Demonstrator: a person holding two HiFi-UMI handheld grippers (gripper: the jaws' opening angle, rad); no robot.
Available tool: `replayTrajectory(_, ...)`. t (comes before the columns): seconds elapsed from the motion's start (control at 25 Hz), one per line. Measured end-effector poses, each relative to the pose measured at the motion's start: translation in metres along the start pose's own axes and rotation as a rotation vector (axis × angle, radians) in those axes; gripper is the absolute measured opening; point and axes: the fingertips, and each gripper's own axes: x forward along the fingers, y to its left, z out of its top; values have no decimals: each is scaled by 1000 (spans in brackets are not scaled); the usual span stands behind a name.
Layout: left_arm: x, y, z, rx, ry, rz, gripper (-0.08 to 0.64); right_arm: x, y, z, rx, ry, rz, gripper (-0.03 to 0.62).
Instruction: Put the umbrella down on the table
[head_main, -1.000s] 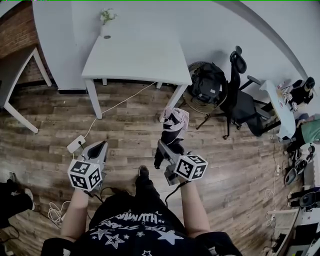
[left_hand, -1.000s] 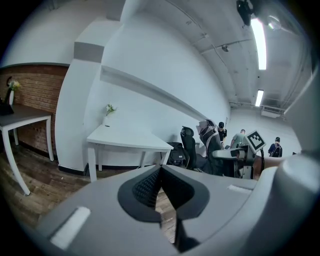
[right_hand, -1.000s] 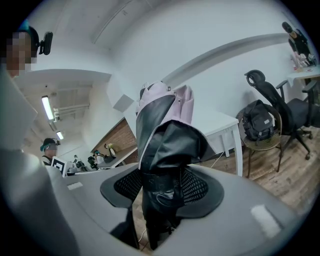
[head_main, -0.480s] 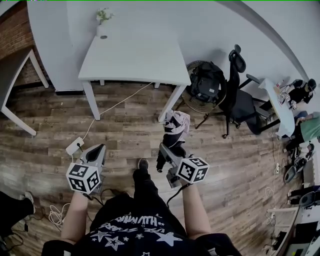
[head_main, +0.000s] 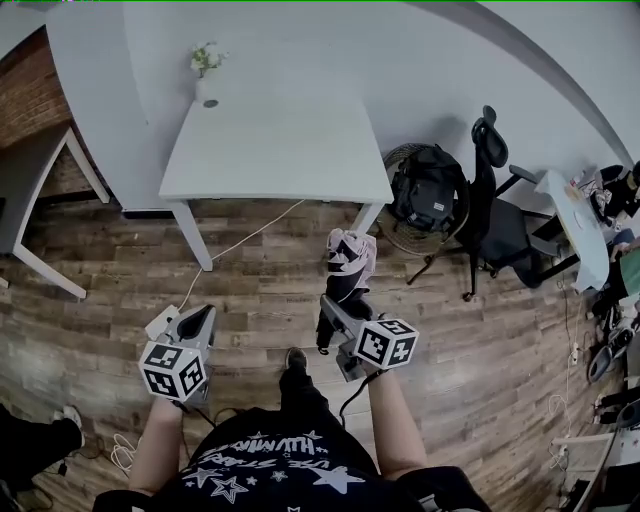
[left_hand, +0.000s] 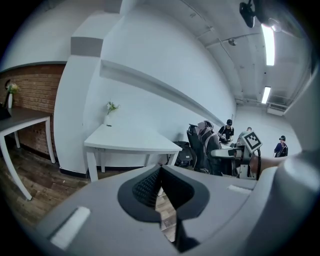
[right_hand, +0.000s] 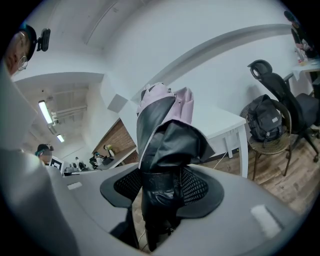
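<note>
Both grippers & the person have come closer to the table (head_main: 270, 150) since a sec ago; a shoe (head_main: 294, 360) has stepped fwd. Nearest: dark shirt (head_main: 270, 465) w/ white stars & lettering, upside down, not legible. Bare forearms (head_main: 160, 440) reach fwd side by side, tools tipped slightly down. Left gripper (head_main: 203, 316): jaws pressed together at the tips, nothing in them. Right gripper (head_main: 328, 308): jaws clamped on the folded black-and-pink umbrella (head_main: 348, 262), which sticks up & fwd over the wood floor (head_main: 100, 290), its far end near the table's front right leg, not on the top. Farther: vase (head_main: 206, 80) w/ flowers at the table's back edge.
</note>
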Motion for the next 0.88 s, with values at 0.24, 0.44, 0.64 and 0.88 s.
replayTrajectory(0.24,54,6,24,-12,13,15,3,39,-38,39,-16,28,8,239)
replayTrajectory(0.44,94,6,45,-13,5,35,3,60,-72,65,-15,48,15,239)
replayTrajectory(0.64,133,4,58,-10,10,50,4,83,-101,86,-29,80,38,239)
replayTrajectory(0.88,175,5,87,3,-22,82,3,110,-130,110,-71,122,71,239)
